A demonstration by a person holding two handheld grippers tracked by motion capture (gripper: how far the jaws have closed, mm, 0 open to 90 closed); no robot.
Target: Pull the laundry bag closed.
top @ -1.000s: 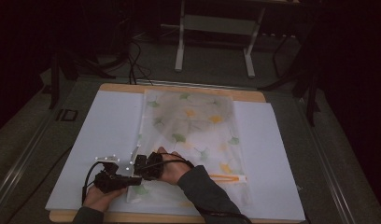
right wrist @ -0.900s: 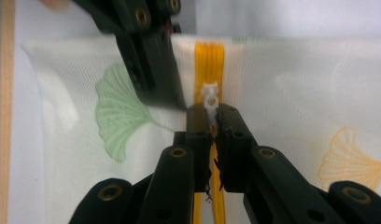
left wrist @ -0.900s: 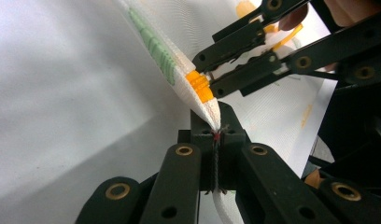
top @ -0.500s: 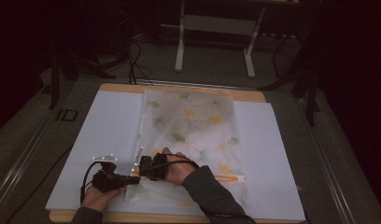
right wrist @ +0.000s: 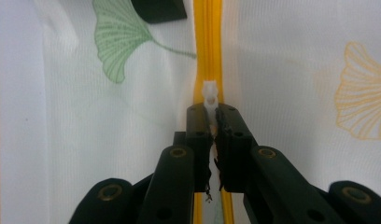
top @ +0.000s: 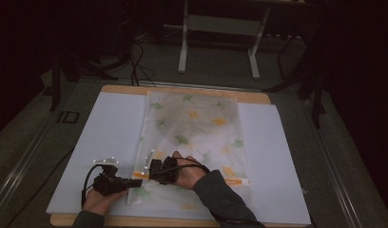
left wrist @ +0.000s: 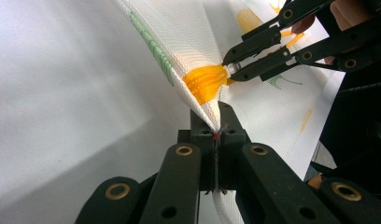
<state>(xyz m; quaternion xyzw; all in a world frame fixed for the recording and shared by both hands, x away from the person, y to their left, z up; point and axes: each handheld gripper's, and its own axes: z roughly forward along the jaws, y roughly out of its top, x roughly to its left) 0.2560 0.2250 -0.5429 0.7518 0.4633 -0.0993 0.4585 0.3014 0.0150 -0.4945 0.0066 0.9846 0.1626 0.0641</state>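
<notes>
A white mesh bag [top: 197, 128] printed with green and orange ginkgo leaves lies flat on the white mat [top: 106, 128]. Its orange zipper [top: 230, 181] runs along the near end. My left gripper [top: 130, 182] is shut on the bag's near left corner [left wrist: 205, 112], lifting the cloth into a peak next to the zipper's end [left wrist: 205, 81]. Just to its right, my right gripper [top: 147, 173] is shut on the white zipper pull [right wrist: 210, 95], which sits on the orange zipper tape [right wrist: 205, 46]. In the left gripper view the right gripper [left wrist: 230, 67] pinches at the orange tape.
The mat covers a wooden tabletop [top: 182, 90] whose edge shows at the back and front. Behind the table stands a pale metal frame [top: 220, 28], with cables [top: 135, 61] on the dark floor. Bare mat lies on both sides of the bag.
The right hand has edged slightly to the right along the zipper. The left hand has stayed put, still pinching the corner.
</notes>
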